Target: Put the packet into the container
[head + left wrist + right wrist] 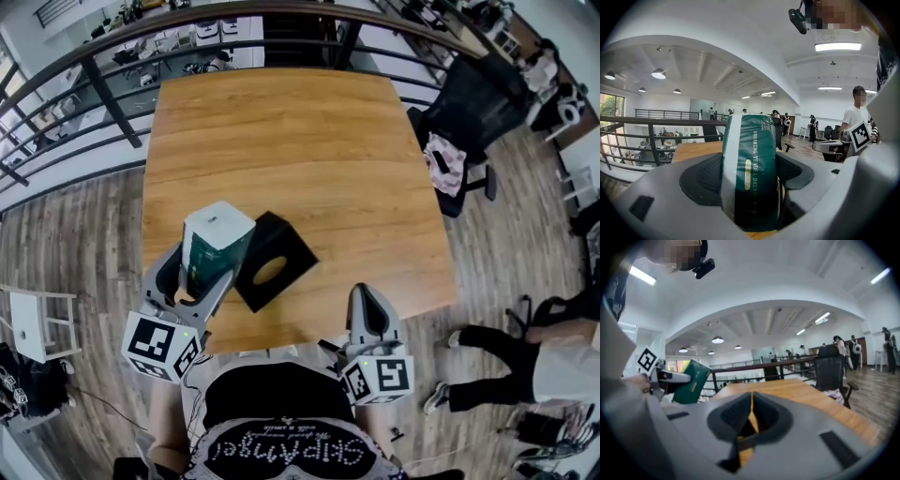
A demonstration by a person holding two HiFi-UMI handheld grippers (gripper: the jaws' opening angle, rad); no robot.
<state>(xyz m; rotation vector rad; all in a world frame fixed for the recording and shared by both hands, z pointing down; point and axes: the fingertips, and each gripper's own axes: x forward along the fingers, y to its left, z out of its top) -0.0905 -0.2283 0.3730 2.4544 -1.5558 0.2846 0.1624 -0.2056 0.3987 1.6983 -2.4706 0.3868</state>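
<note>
Left tool [201, 279] clamps packet [750, 173] between its jaws.

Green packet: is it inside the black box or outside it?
Outside. The left tool is shut on the green packet and holds it next to the black container, not in it.

A wooden table [309, 150] stands by a black railing [111, 101] and office chair [473, 105].
</note>
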